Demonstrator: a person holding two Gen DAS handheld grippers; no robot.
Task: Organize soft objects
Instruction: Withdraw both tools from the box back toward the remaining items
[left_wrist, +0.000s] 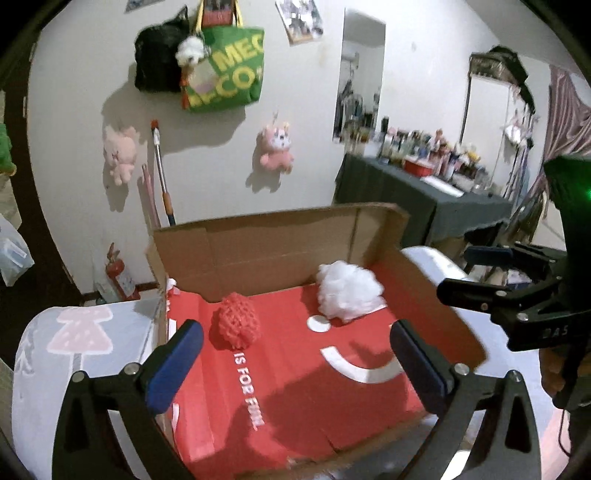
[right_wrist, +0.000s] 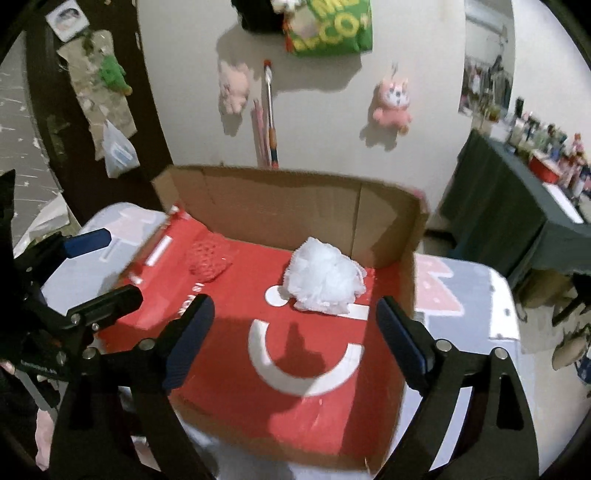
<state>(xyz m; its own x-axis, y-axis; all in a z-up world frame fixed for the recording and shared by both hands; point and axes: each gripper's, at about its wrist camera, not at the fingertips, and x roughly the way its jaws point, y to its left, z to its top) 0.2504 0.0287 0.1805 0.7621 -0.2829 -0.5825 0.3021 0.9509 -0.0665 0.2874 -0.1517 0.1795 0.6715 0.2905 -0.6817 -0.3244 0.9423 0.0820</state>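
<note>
Nearest the lens, the left gripper (left_wrist: 295, 354) stands with its blue-padded jaws wide apart and nothing between them; the right gripper (right_wrist: 295, 332) is likewise spread and empty. Both hang above the near part of the open cardboard box with a red printed floor (left_wrist: 295, 387), which serves as landmark here.

Inside that box, the red knitted mesh ball (left_wrist: 236, 321) lies toward the far left corner, and the white fluffy puff (left_wrist: 347, 291) toward the far right corner, against the back wall; the two are well apart.

Both look very light, soft and squashable, unlikely to slip or break. A pinch across the middle of either bulk should hold; the puff's loose fringe would probably pull away.

The box's tall brown back wall (right_wrist: 280, 206) and right flap crowd the puff, so approach from above or from the low near edge seems freest.
</note>
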